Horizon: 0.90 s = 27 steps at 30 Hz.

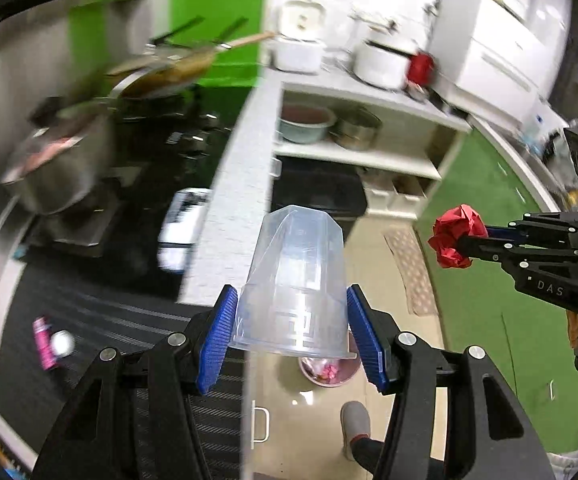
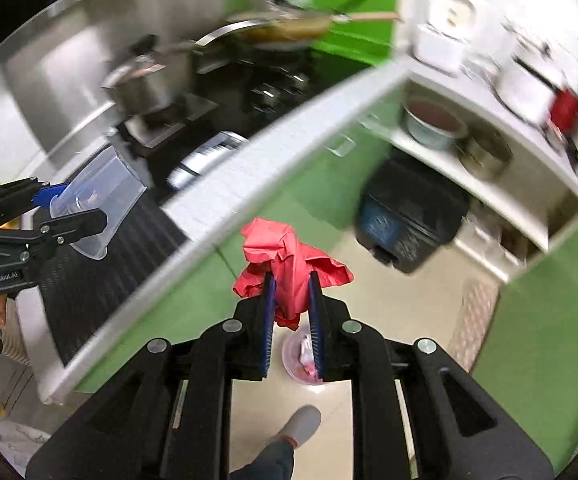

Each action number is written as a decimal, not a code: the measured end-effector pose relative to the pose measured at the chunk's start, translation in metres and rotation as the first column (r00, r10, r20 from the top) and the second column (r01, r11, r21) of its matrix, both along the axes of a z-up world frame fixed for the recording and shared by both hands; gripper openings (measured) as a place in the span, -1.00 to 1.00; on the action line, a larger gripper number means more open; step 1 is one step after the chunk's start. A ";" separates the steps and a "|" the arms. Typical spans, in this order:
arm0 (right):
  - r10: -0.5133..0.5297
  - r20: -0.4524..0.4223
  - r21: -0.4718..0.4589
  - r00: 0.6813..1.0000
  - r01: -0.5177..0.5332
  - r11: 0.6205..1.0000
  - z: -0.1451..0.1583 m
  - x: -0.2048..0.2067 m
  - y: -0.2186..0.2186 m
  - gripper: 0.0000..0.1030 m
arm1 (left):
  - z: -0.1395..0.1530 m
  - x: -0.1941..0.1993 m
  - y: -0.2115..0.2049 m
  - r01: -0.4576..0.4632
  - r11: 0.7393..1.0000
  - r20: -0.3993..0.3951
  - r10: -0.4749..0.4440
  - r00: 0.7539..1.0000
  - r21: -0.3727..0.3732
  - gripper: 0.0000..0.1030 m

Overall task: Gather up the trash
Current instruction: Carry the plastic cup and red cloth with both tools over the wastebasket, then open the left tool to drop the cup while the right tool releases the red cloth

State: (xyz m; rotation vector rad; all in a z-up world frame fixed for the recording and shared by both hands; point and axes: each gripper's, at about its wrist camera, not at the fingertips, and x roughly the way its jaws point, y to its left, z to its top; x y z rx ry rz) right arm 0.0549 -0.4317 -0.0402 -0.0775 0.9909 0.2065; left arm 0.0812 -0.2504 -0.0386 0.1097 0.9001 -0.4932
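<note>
Carrying step under way. Left tongs [image 1: 292, 332] clamp a clear plastic cup [image 1: 295, 280]; right tongs [image 2: 292, 312] pinch crumpled red paper [image 2: 289, 264]. Both hang above the floor bin [image 2: 301, 360]. Next, I judge: centre over it, then release.

A clear plastic cup [image 1: 293, 284], printed with a pale angular pattern, is clamped upside down at its rim between the blue pads, base pointing to 12 o'clock. A crumpled red paper [image 2: 291, 272] wad is pinched in the other grip, bulging above the pads. On the floor below sits a small bin [image 2: 301, 360] holding pink and white scraps.
</note>
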 end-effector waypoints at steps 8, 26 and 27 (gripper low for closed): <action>-0.068 -0.091 -0.008 0.994 0.068 0.998 -0.080 0.013 -0.056 -0.70 | -0.085 0.026 -0.069 0.086 0.995 -0.075 -0.083 0.994 0.041 0.07; -0.094 -0.223 0.014 0.970 0.099 0.995 -0.291 0.035 -0.120 -0.70 | -0.362 0.061 -0.153 0.147 0.986 -0.317 -0.113 0.942 0.085 0.07; -0.097 -0.226 0.014 0.969 0.103 0.995 -0.297 0.035 -0.122 -0.70 | -0.373 0.062 -0.156 0.150 0.985 -0.326 -0.114 0.938 0.086 0.07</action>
